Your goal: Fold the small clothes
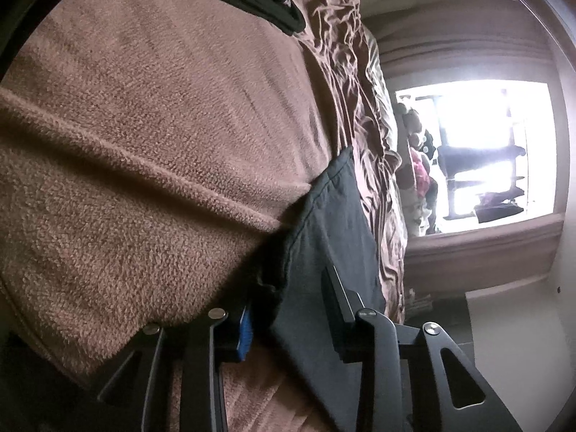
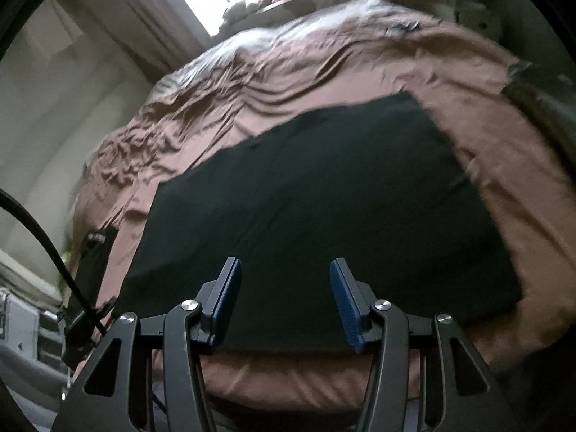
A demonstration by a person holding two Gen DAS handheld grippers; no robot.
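Left tool [image 1: 288, 320] half-closed around dark cloth [image 1: 324, 237], grip unclear; right tool [image 2: 284, 302] open, empty above it. Loose pinch could drop the fold.

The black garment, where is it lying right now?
In the right wrist view the black garment lies flat on the brown bedspread, near the bed's front edge, just beyond the open right gripper.

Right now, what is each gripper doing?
Left gripper: dark garment between its fingers; grip cannot be told.
Right gripper: open, empty.
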